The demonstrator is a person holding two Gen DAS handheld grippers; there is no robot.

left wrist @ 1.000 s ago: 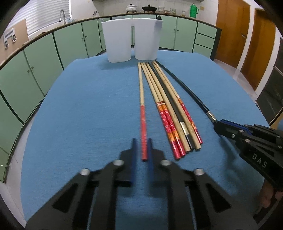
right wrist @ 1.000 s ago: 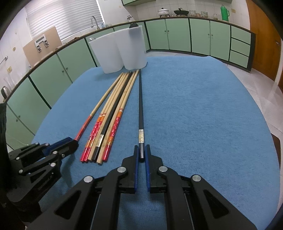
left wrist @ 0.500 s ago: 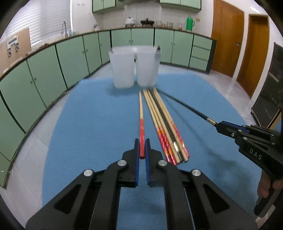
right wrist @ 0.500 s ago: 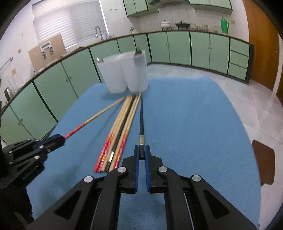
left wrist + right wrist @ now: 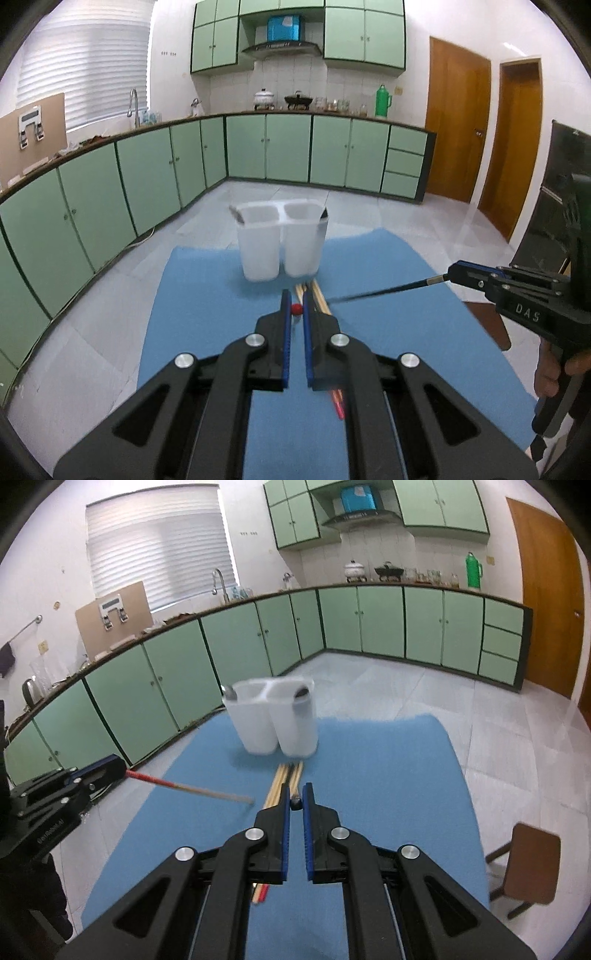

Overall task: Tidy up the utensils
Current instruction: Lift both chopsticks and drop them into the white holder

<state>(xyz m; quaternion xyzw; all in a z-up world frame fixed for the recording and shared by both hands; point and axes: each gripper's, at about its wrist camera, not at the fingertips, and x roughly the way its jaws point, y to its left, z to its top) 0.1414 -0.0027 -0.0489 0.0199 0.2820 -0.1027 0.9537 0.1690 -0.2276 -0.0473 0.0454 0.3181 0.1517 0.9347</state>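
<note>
Blue cloth (image 5: 207,295) covers the table. Left gripper (image 5: 295,308) pinches a red-ended chopstick (image 5: 184,785); right gripper (image 5: 294,803) pinches a black chopstick (image 5: 384,291), both above the white holder (image 5: 280,240).

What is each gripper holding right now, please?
Left gripper: shut on a red-ended bamboo chopstick.
Right gripper: shut on a thin black chopstick.

We're in a home kitchen: green cabinets (image 5: 288,147) ahead of the grippers, sink tap (image 5: 219,583) left, range hood (image 5: 280,46) and pots (image 5: 264,98) beyond.
</note>
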